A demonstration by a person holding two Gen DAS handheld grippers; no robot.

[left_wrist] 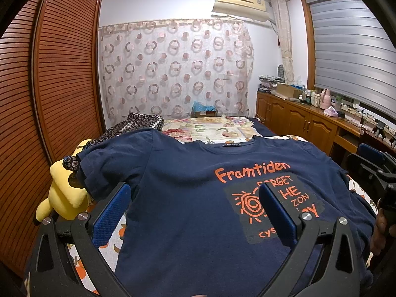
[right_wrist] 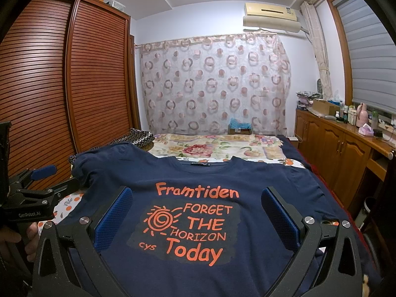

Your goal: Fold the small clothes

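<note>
A navy T-shirt (left_wrist: 188, 198) with orange "Framtiden" print lies flat and face up on the bed, collar away from me; it also shows in the right wrist view (right_wrist: 198, 178). My left gripper (left_wrist: 195, 212) is open and empty, hovering over the shirt's lower left part. My right gripper (right_wrist: 196, 217) is open and empty, hovering over the printed chest. The left gripper shows at the left edge of the right wrist view (right_wrist: 39, 180); the right gripper shows at the right edge of the left wrist view (left_wrist: 376, 170).
A yellow plush toy (left_wrist: 63, 195) lies at the bed's left edge beside a patterned dark cloth (left_wrist: 138, 123). A wooden slatted wardrobe (left_wrist: 49, 74) stands left. A cabinet (left_wrist: 309, 121) with bottles runs along the right. A floral quilt (left_wrist: 210, 128) lies beyond the shirt.
</note>
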